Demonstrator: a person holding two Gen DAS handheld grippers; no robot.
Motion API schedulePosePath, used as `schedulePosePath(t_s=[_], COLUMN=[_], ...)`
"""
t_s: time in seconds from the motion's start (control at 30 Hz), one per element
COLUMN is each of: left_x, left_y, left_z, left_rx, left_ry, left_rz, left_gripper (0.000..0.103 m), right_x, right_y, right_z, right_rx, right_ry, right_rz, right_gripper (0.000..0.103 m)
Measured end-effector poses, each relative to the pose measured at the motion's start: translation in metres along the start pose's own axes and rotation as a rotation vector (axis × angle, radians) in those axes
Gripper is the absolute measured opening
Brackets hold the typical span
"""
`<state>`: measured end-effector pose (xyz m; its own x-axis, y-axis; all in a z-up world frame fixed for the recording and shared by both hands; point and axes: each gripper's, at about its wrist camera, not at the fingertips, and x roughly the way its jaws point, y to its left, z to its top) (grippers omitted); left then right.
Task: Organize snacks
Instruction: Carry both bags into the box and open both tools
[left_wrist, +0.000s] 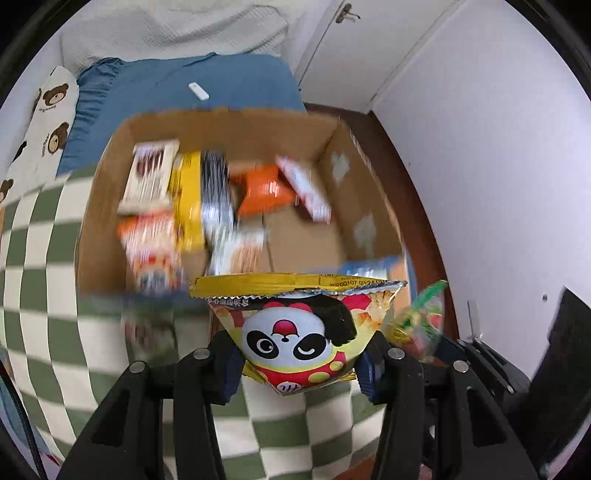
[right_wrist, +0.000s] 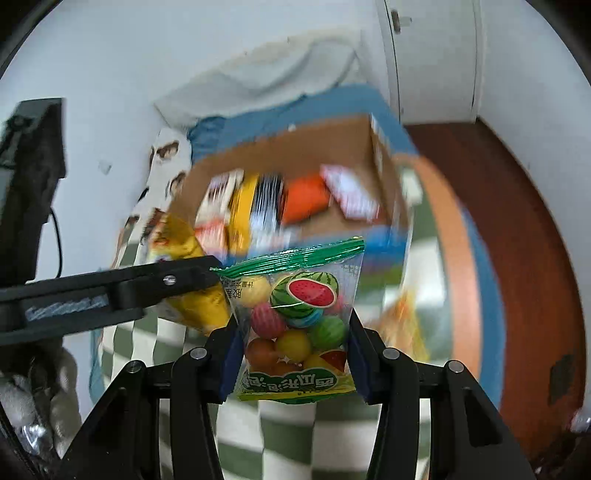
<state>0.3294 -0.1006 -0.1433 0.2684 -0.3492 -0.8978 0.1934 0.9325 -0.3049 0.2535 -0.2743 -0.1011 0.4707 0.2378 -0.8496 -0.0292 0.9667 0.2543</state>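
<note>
My left gripper (left_wrist: 297, 363) is shut on a yellow panda snack bag (left_wrist: 295, 325), held just before the near rim of an open cardboard box (left_wrist: 236, 123) that holds several snack packs. My right gripper (right_wrist: 293, 356) is shut on a clear bag of watermelon gumballs (right_wrist: 295, 314), which also shows in the left wrist view (left_wrist: 415, 325) to the right of the panda bag. In the right wrist view the box (right_wrist: 295, 142) lies ahead, and the left gripper (right_wrist: 155, 284) with the yellow bag (right_wrist: 188, 251) is at the left.
The box sits on a green and white checked blanket (left_wrist: 40, 266) on a bed with a blue sheet (left_wrist: 207, 81) and a bear pillow (left_wrist: 48, 122). A white wall (left_wrist: 480, 147) and dark wood floor (right_wrist: 517, 221) lie to the right. A black stand (right_wrist: 26, 166) is at the left.
</note>
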Motion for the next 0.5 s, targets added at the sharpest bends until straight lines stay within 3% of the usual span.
schedulePosePath(t_s=[0.13, 0.23, 0.37, 0.5], left_x=[0.036, 0.054, 0.076, 0.102], left_y=[0.001, 0.004, 0.007, 0.010], left_z=[0.062, 0.089, 0.108, 0.117], left_rx=[-0.037, -0.053, -0.086, -0.105], left_ry=[0.063, 0.101, 0.158, 0.212], left_rz=[0.003, 0.019, 0.011, -0.005], left_gripper=[0.047, 0.047, 0.047, 0.047], right_x=[0.013, 0.035, 0.065, 0.080], right_y=[-0.008, -0.011, -0.013, -0.022], right_z=[0.052, 0.081, 0.105, 0.106], right_rx=[-0.012, -0.025, -0.037, -0.045], right_ry=[-0.004, 0.027, 0.077, 0.122], right_rz=[-0.020, -0.045, -0.073, -0.087], right_gripper=[0.052, 0.052, 0.052, 0.052])
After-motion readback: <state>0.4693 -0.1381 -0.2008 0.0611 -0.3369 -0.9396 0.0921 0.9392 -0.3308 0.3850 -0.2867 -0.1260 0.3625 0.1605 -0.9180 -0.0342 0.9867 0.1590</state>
